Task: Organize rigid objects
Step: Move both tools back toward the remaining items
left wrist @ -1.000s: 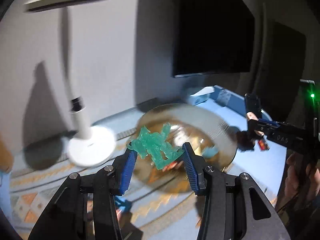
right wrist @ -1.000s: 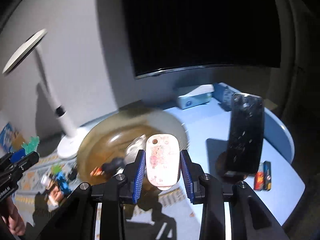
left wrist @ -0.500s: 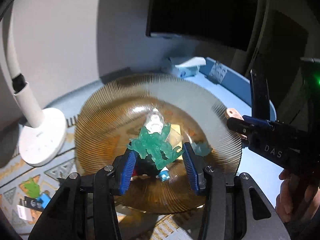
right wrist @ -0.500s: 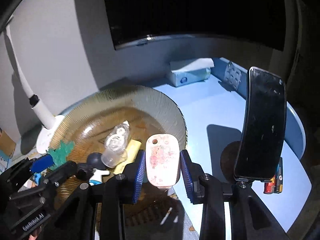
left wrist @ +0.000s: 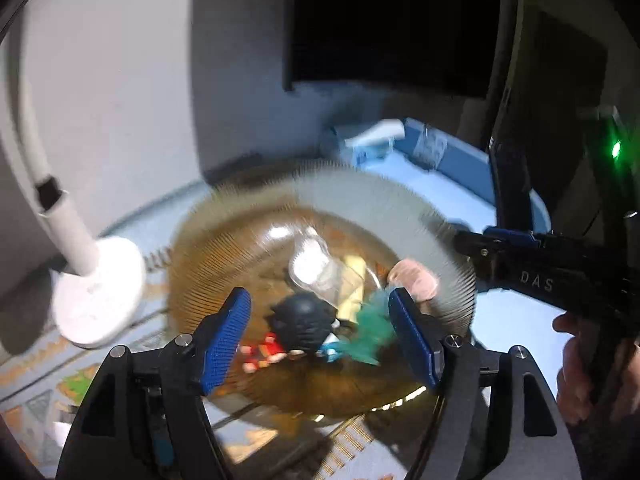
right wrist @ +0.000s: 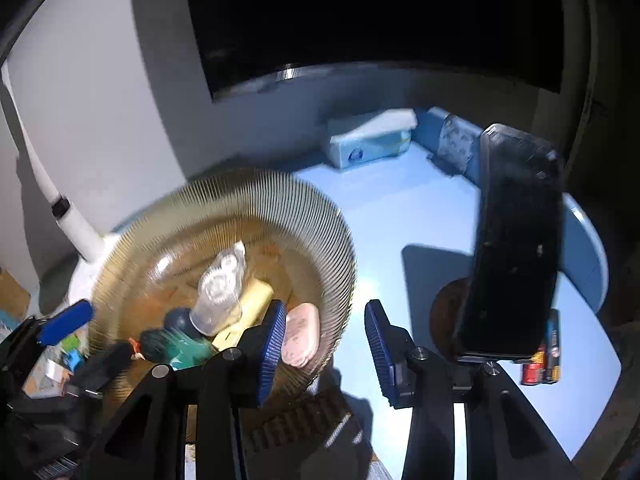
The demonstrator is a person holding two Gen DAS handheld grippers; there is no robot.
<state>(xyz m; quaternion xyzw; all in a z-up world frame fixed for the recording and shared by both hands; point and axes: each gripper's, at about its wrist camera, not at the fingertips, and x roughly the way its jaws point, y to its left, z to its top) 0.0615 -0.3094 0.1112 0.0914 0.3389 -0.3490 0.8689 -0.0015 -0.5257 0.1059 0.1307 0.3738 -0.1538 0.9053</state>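
Observation:
An amber ribbed glass bowl (left wrist: 248, 248) (right wrist: 280, 200) holds a clear bottle (left wrist: 316, 270), a yellow piece (right wrist: 248, 304), a black round toy (left wrist: 304, 320) and a red figure (left wrist: 264, 354). My left gripper (left wrist: 318, 336) hangs over the bowl with its jaws opening. The green figure (left wrist: 370, 332) (right wrist: 176, 346) is blurred, loose beside the right-hand finger. My right gripper (right wrist: 326, 346) is over the bowl's right rim, jaws opening. The pink oval piece (right wrist: 302, 334) (left wrist: 414, 282) lies in the bowl beside its left finger (right wrist: 272, 344), with no pad pressing on it.
A white lamp base (left wrist: 96, 300) stands left of the bowl. A black phone on a stand (right wrist: 516, 248) rises at the right, with batteries (right wrist: 540, 368) behind it. A tissue box (right wrist: 368, 142) sits at the back of the blue table (right wrist: 400, 216). A patterned mat (left wrist: 40, 384) lies at the left.
Both grippers sank toward the bowl. The left jaws spread and the green figure dropped out of them. The right jaws parted and the pink oval piece fell into the bowl.

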